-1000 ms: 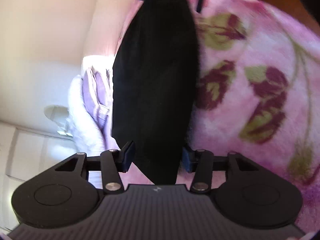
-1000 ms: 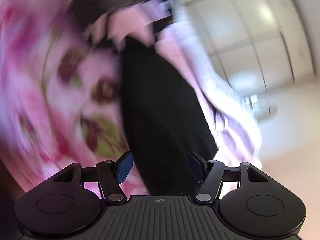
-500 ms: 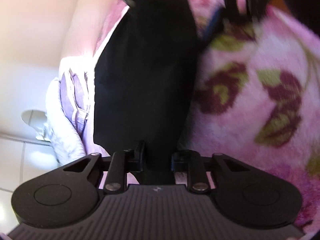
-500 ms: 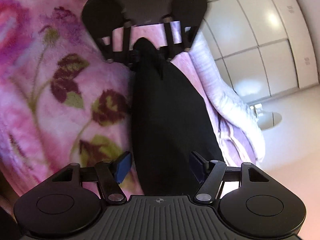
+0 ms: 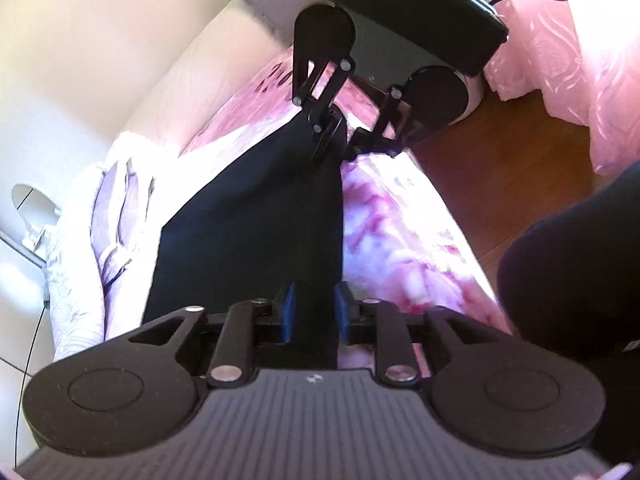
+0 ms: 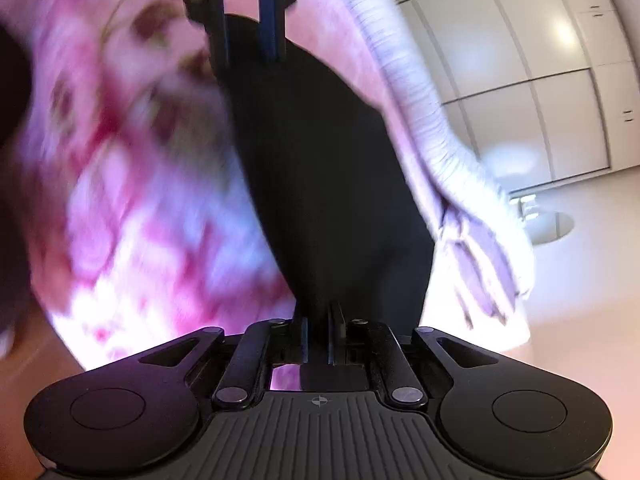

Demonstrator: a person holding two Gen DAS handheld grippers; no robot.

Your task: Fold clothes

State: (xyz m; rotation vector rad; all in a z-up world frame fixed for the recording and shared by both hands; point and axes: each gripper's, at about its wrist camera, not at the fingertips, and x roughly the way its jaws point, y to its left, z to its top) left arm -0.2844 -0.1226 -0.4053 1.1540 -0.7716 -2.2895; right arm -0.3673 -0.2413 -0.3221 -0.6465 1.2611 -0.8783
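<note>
Left wrist view: a pink floral fleece blanket [image 5: 400, 216] covers the bed beside brown wooden flooring [image 5: 500, 168]. The long black cloth garment [image 5: 256, 224] stretches between both grippers: the left gripper [image 5: 314, 312] is opening around one end, while the right gripper [image 6: 318, 334] is closing on the other.

Home bedroom: floral blanket [image 5: 404, 240], wardrobe doors [image 6: 520, 52].

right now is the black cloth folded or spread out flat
Neither: the black cloth hangs stretched as a long strip above the pink blanket, one end in the left gripper, the other in the right gripper.
</note>
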